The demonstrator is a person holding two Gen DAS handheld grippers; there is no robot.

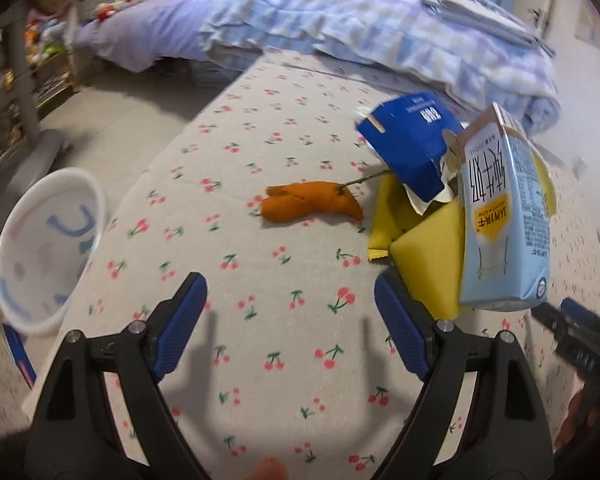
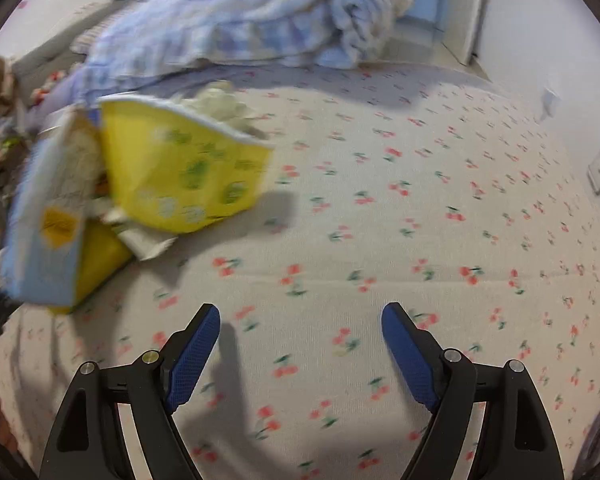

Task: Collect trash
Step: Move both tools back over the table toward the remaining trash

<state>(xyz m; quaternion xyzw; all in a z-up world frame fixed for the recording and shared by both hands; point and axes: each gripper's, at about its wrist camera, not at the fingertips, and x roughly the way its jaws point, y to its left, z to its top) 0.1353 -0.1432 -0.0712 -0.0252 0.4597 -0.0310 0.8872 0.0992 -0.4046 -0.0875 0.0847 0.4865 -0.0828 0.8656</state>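
Two grippers, left (image 1: 290, 312) and right (image 2: 300, 344), gape empty | trash heap right of frame on bed (image 1: 260, 128) | milk carton (image 1: 500, 220): light, crushable, grip flat sides | peel (image 1: 312, 200): soft

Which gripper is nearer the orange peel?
Left. The left gripper points at the orange peel just ahead, jaws open. The right gripper faces bare sheet; the peel isn't in its view.
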